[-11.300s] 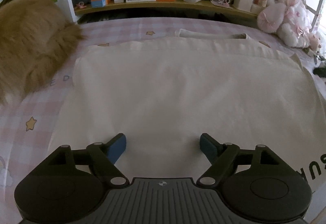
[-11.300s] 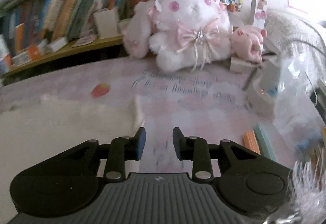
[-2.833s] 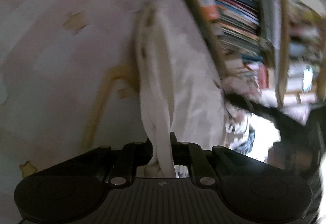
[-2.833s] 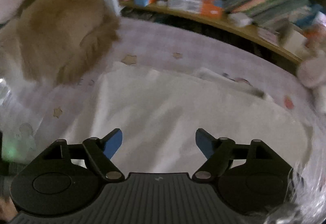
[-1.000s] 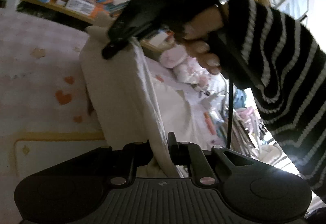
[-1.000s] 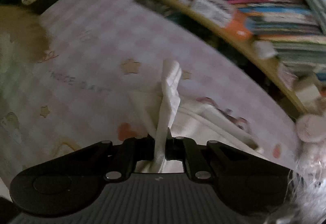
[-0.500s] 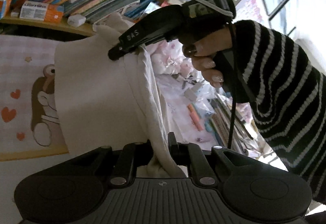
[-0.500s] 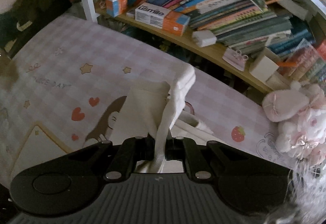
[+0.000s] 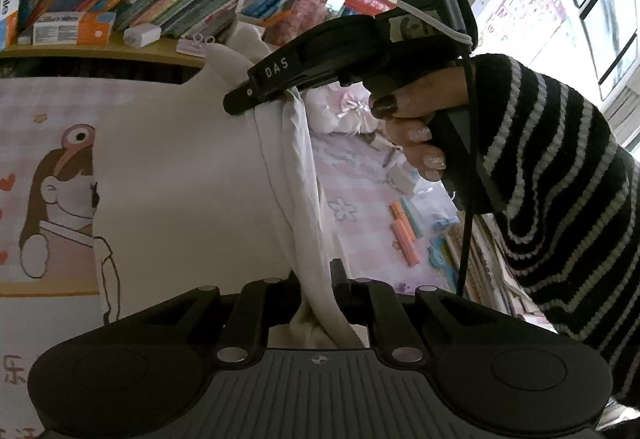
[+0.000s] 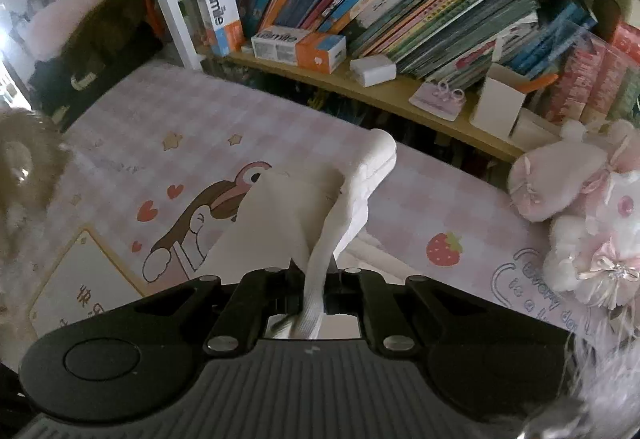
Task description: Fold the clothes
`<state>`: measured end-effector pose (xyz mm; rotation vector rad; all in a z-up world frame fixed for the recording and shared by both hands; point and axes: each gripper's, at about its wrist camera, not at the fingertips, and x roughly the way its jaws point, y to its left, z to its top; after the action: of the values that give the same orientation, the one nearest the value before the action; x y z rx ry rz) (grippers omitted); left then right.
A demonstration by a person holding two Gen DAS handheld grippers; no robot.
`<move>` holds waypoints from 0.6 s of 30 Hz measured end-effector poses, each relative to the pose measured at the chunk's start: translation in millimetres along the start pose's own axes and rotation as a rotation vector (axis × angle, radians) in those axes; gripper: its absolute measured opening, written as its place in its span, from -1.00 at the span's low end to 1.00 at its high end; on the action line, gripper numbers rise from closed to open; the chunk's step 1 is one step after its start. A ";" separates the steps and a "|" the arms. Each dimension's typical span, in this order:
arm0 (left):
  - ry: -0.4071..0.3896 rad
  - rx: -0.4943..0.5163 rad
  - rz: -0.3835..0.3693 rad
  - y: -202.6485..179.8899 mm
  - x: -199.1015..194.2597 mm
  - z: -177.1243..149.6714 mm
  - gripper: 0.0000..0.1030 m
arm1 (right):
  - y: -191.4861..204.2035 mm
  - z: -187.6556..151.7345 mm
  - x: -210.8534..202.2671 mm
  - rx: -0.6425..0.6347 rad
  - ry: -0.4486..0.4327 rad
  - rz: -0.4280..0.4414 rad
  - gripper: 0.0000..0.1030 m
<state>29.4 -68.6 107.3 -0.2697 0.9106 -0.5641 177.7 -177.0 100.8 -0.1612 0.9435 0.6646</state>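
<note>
Lifted clear of the pink checked cartoon-print bed sheet (image 10: 168, 143) where it lay spread seconds ago: cream cotton garment (image 9: 180, 175), now hanging between left gripper (image 9: 320, 281) and right gripper (image 9: 280, 99), both clamped tight on its bunched edge. Mid-fold, by the look. Small white open-topped cardboard box (image 10: 500, 105) on the bookshelf, contents unseen.

Dim room, window glare at right, fisheye-warped edges
</note>
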 end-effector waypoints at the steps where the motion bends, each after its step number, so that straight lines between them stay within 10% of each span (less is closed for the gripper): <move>1: 0.005 0.004 0.005 -3.4 3.8 1.2 -0.79 | -5.4 -2.4 -1.2 0.002 -0.007 0.005 -0.86; 18: 0.143 0.019 0.040 -28.3 66.6 -5.2 -0.78 | -82.4 -59.7 16.9 0.140 0.008 0.058 -0.86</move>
<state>47.6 -129.6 72.5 -0.1954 1.0462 -0.5602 191.8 -258.8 39.6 -0.0129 1.0015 0.6489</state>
